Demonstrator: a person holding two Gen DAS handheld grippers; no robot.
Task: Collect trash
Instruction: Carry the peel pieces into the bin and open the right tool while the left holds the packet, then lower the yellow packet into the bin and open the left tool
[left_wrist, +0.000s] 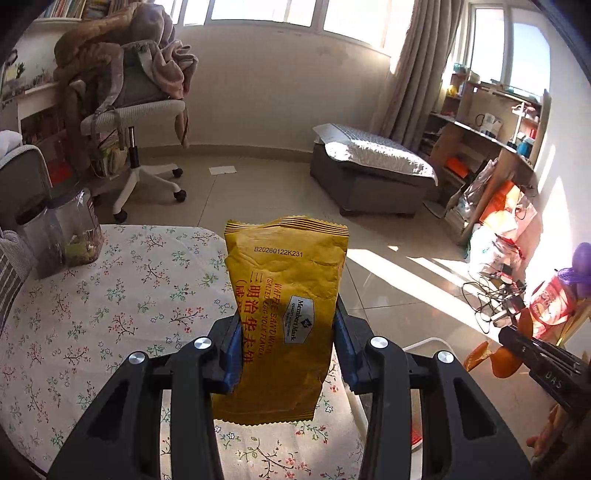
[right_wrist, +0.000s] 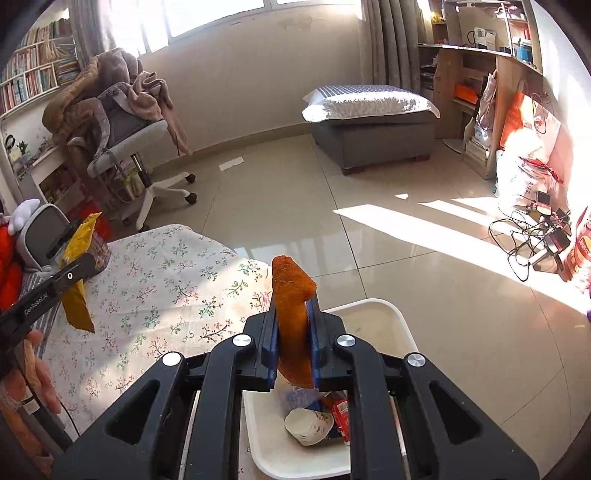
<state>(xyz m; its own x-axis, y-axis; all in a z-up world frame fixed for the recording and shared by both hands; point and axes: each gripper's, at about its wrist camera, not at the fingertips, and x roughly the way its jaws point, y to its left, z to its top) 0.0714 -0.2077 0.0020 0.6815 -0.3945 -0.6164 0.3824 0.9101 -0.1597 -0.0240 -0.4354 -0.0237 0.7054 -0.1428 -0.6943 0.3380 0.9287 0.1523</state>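
We judge the main risk to be a miss at the white rectangular plastic bin (right_wrist: 373, 314), which stands on the floor against the table's near right corner. The strip of orange peel (right_wrist: 293, 295) is pinched only along its lower part and curls free above the pads; if it clings to a pad on release, or is let go while off to one side, it could drop onto the beige floor tiles (right_wrist: 424, 295) or the table edge instead.

The yellow crinkled foil snack wrapper (left_wrist: 286, 295) is light and stands tall out of its grip. We judge it could catch air or slip sideways on the way over, and it hangs above the table's right edge, not above the bin.

Both hands converge on one small opening, so the two tools could knock together.

Right gripper (right_wrist: 293, 354): jaws nearly together, clamped on the orange peel, poised above the bin, where a white paper cup (right_wrist: 308, 424) and a red packet (right_wrist: 340, 413) already lie.

Left gripper (left_wrist: 288, 350): jaws partly apart, blue pads pressing both sides of the snack wrapper, held upright over the floral-print tablecloth (left_wrist: 110, 295).

A clear plastic jar (left_wrist: 79, 229) sits near the table's far left edge, untouched.
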